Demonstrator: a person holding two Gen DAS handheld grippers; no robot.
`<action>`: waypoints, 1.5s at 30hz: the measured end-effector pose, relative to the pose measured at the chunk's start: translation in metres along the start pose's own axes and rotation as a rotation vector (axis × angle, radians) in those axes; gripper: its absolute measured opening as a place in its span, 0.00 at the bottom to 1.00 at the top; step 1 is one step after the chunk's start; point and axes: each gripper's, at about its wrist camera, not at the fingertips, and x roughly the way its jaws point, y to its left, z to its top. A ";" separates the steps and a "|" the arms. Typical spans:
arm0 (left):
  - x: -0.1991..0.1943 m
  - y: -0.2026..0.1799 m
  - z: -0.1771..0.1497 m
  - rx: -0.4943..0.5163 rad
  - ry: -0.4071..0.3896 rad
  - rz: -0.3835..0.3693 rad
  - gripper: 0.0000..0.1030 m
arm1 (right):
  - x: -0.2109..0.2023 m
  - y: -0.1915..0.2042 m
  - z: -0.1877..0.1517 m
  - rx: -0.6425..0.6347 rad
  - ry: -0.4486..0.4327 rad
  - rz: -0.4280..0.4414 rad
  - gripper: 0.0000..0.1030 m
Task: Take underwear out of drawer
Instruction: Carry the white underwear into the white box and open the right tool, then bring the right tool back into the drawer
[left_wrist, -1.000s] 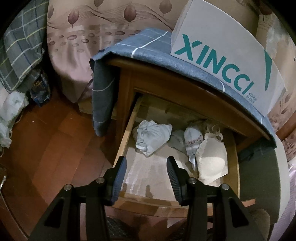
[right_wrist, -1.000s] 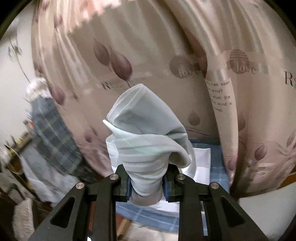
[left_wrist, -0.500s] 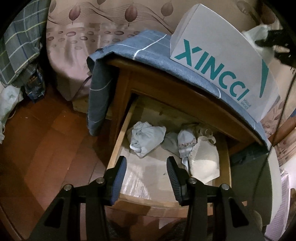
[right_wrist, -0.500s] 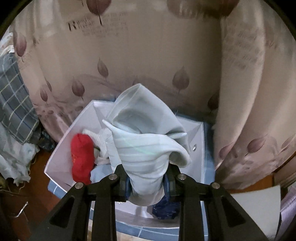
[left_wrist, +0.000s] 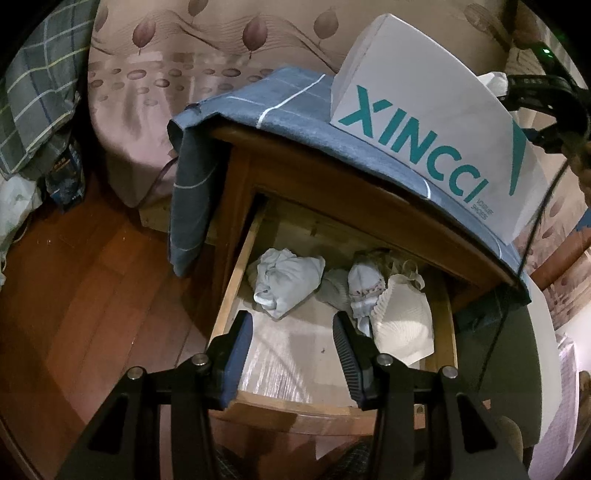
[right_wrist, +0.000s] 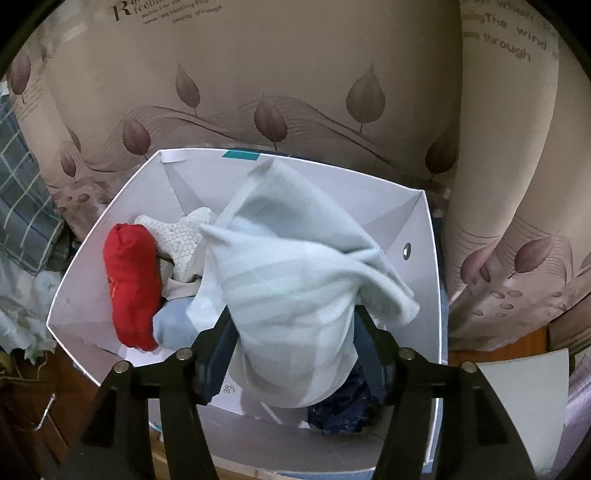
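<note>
Room: leaf-print curtain (right_wrist: 295, 74) hangs behind a wooden nightstand (left_wrist: 332, 192) on a dark wood floor; a blue checked cloth (left_wrist: 258, 103) is draped over the top, probably to protect it.
Box: a white shoe box (right_wrist: 417, 229) stands open on that cloth, serving as the place for what leaves the drawer; a red piece (right_wrist: 129, 284), a white patterned piece (right_wrist: 181, 236) and a dark blue piece (right_wrist: 343, 410) already lie in it.
Right claw (right_wrist: 295, 347): directly over the open box, its jaws have just been opening; the pale blue underwear (right_wrist: 295, 277) sits loosely between them, seemingly let go so it can drop in.
Drawer (left_wrist: 229, 302): pulled out below the top, so its contents can be reached from above.
Left in drawer: a crumpled pale blue garment (left_wrist: 284, 284), a small white one with trim (left_wrist: 364, 288) and a cream bra (left_wrist: 402, 321), bunched at the back.
Left claw (left_wrist: 291, 343): jaws moderately apart, nothing in them, hovering over the drawer's bare front part, likely ready for the next piece.
Progress: partway, judging by the garments remaining.
</note>
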 end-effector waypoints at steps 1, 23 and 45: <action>0.000 0.000 0.000 -0.004 0.002 0.000 0.45 | -0.002 0.000 0.000 0.003 -0.002 0.004 0.63; 0.001 0.001 -0.002 -0.004 0.009 0.026 0.45 | -0.082 -0.008 -0.069 -0.062 -0.058 0.171 0.72; 0.005 0.002 -0.001 -0.017 0.032 0.021 0.45 | 0.064 0.040 -0.228 -0.311 0.338 0.161 0.79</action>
